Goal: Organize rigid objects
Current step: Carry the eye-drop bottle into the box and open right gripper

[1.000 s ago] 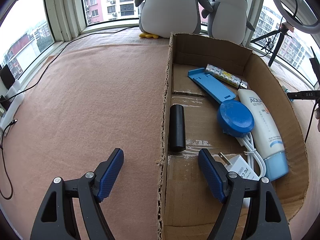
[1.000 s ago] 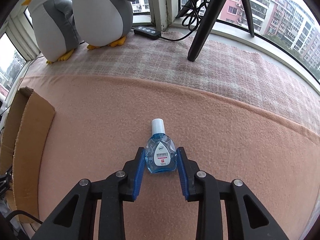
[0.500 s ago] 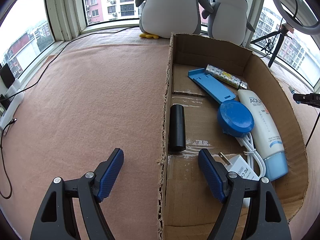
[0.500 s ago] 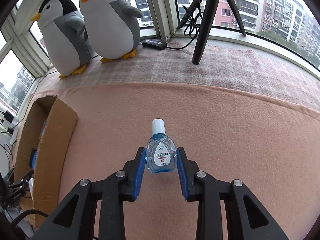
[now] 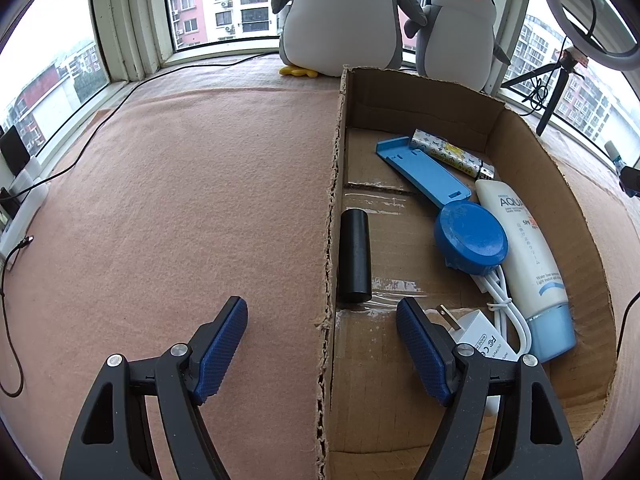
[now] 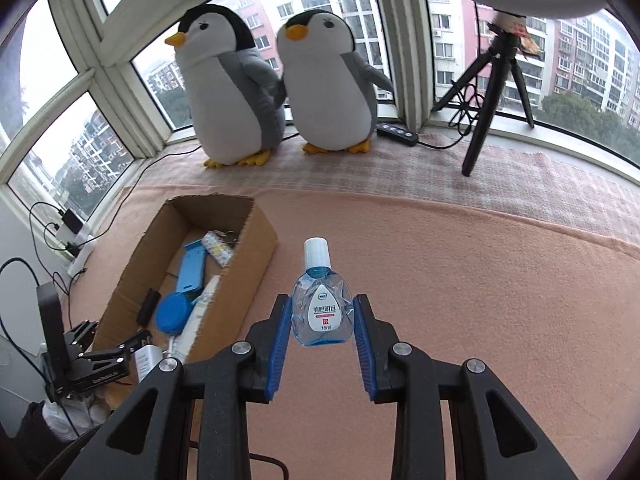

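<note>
Two plush penguins (image 6: 280, 92) stand side by side on the window ledge, touching each other, their yellow feet on a pale checked cloth (image 6: 400, 168). Behind them, tall windows (image 6: 332, 0) look out on pink and white apartment blocks (image 6: 580, 56). A black tripod (image 6: 496, 92) stands on the ledge to the right of the penguins, with a ring light (image 5: 592, 12) above it. A black switch box (image 6: 397, 132) lies between the tripod and the nearer penguin, its cable trailing along the sill. A pinkish blanket (image 5: 180, 200) covers the broad flat surface. At the far left edge, thin black cables (image 5: 80, 148) run across the blanket toward a white power strip (image 5: 22, 208).
</note>
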Demonstrator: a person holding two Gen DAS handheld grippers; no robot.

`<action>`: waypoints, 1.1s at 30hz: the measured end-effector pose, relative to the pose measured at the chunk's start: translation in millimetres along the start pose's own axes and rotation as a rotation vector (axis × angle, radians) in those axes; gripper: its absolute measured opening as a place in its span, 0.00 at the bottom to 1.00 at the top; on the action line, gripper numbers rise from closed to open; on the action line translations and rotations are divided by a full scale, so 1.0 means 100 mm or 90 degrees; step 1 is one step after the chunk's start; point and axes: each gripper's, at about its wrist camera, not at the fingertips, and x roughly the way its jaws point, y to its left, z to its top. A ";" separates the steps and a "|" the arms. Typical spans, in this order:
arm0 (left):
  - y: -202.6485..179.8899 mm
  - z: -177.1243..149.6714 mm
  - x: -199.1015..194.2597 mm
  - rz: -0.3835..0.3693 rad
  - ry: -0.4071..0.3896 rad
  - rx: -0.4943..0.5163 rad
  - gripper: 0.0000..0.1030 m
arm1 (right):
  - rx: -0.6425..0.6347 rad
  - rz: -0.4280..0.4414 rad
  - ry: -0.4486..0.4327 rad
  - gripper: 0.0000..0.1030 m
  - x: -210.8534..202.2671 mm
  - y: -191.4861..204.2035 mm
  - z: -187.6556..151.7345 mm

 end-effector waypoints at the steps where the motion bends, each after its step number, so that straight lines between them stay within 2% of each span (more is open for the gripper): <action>1: 0.00 0.00 0.00 0.000 0.000 0.000 0.78 | -0.008 0.009 -0.003 0.27 -0.02 0.09 -0.01; 11: 0.00 0.00 0.00 0.001 0.000 0.001 0.78 | -0.064 0.088 -0.004 0.27 -0.06 0.86 -0.10; 20: 0.01 -0.01 -0.01 0.002 0.000 0.001 0.78 | -0.116 0.087 0.025 0.27 0.29 1.35 -0.17; 33: 0.02 -0.02 -0.01 -0.002 -0.001 -0.003 0.78 | -0.124 0.076 0.057 0.27 0.60 1.51 -0.19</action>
